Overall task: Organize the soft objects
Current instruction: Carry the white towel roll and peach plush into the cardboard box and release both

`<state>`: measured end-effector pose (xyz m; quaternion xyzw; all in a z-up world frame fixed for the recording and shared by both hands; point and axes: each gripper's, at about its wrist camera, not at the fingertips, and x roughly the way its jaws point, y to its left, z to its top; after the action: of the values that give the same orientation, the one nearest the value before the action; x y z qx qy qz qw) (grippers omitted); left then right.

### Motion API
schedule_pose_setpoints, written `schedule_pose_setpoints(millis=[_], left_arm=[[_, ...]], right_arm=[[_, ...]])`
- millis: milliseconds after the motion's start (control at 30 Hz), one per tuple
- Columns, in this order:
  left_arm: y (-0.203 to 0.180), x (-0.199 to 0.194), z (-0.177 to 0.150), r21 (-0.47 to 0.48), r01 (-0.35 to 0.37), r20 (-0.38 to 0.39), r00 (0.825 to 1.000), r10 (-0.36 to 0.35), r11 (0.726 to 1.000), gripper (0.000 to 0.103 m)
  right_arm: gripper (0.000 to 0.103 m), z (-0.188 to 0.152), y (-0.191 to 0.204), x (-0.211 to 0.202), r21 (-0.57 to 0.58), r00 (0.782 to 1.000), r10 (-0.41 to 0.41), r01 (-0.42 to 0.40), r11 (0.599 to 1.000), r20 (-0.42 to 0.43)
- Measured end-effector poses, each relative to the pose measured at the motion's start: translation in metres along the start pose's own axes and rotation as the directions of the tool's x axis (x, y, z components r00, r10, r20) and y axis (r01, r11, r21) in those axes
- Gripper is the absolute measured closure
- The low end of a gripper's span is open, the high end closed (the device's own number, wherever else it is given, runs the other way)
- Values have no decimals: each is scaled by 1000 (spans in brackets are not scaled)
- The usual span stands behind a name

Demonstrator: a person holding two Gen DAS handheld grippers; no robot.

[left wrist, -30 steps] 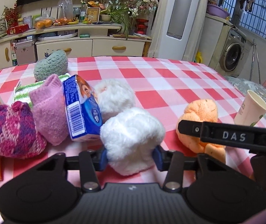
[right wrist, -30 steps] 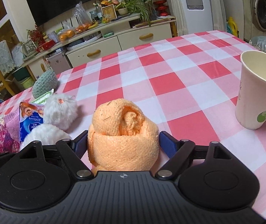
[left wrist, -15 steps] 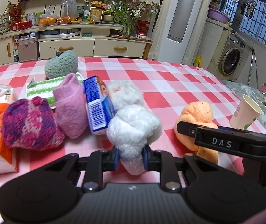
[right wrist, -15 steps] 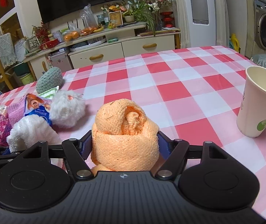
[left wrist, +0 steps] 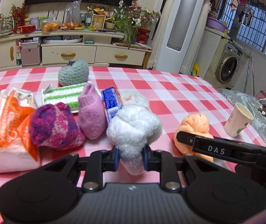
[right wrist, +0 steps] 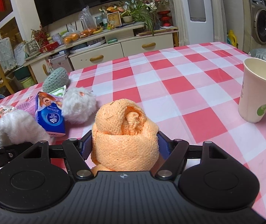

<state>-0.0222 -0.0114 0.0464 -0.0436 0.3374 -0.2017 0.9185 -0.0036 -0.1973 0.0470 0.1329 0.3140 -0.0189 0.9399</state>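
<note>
Red-and-white checked cloth (left wrist: 170, 93) is covering the table in the left wrist view, with a cream sideboard (left wrist: 73, 54) standing behind it against the wall and a washing machine (left wrist: 228, 69) off to the right. Low in this view, the left gripper (left wrist: 130, 157) is clamping its two blue pads tight on the lower part of a fluffy white bundle (left wrist: 134, 127), pinching it narrow. Just left of the bundle, a blue tissue packet (left wrist: 112, 102) is standing on edge, leaning against a pale pink knitted sock roll (left wrist: 91, 112). A magenta-and-purple knitted ball (left wrist: 54, 125) is lying beside that, touching an orange-and-white plastic tissue pack (left wrist: 6, 127). Further back, a green-and-white striped cloth (left wrist: 65, 95) and a grey-green crocheted ball (left wrist: 73, 74) are resting. A second fluffy white ball (left wrist: 134, 97) is peeking out behind the held one. To the right, an orange towel roll (left wrist: 196, 125) is sitting partly behind a black gripper finger, and a cream paper cup (left wrist: 238, 119) is standing upright near the table edge.

Moving to the right wrist view, the right gripper (right wrist: 125, 145) is holding its blue pads wide, pressing against both sides of the orange towel roll (right wrist: 125, 130). The checked cloth (right wrist: 179, 78) is stretching away beyond it. The paper cup (right wrist: 257, 91) is standing well apart on the right. On the left, the blue tissue packet (right wrist: 50, 113) is standing between the second fluffy white ball (right wrist: 78, 104) and the held white bundle (right wrist: 19, 128).
</note>
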Motion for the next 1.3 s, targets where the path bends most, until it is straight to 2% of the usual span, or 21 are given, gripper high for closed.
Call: schedule_pose_setpoints(millis=[233, 733, 1300], left_arm=[[13, -18, 5, -14, 2, 36, 999, -1, 1000, 82], [46, -60, 12, -65, 7, 123, 992, 1, 998, 82], [91, -107, 21, -156, -7, 226, 973, 43, 988, 82]], right_arm=[[17, -3, 5, -1, 29, 1000, 10, -10, 1000, 2], [17, -5, 31, -23, -1, 999, 42, -42, 999, 9], [17, 4, 78, -48, -107, 991, 123, -117, 987, 52]])
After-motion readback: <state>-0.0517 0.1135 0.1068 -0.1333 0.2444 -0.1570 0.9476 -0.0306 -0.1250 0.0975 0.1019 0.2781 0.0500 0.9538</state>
